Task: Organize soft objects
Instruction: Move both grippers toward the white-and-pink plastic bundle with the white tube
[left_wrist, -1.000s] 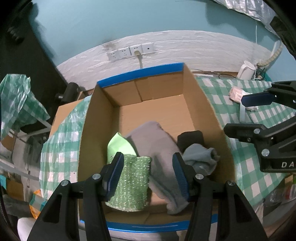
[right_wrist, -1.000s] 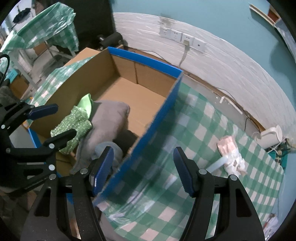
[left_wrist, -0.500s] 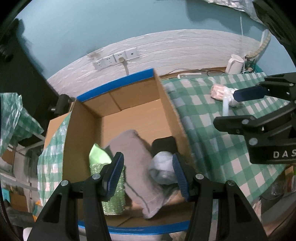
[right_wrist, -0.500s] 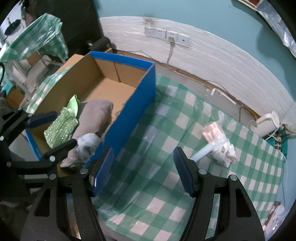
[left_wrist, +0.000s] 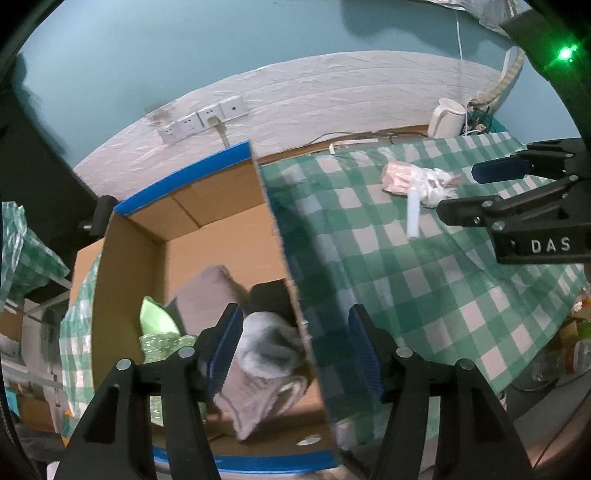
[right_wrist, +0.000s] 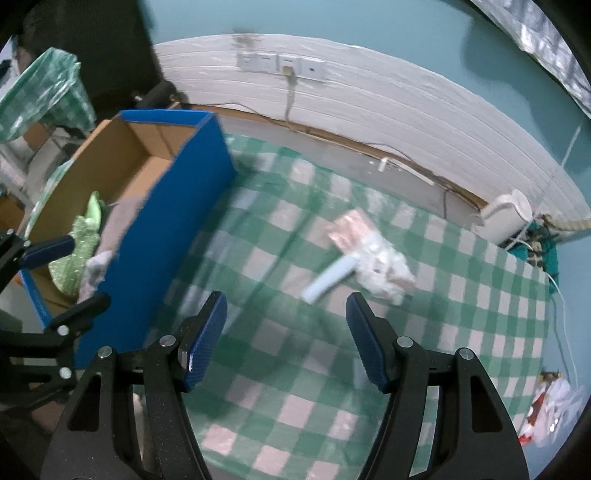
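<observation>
While tilted down: left gripper (left_wrist: 295, 347) empty, just widened | right gripper (right_wrist: 286, 332) agape, empty

I am seeing a matt brown cardboard box (left_wrist: 221, 206) with glossy blue tape on its rim, a shiny plastic checked tablecloth (right_wrist: 406, 369), a soft fuzzy grey cloth (left_wrist: 266, 350), and a glittery green sponge (right_wrist: 79, 240) at left.
</observation>
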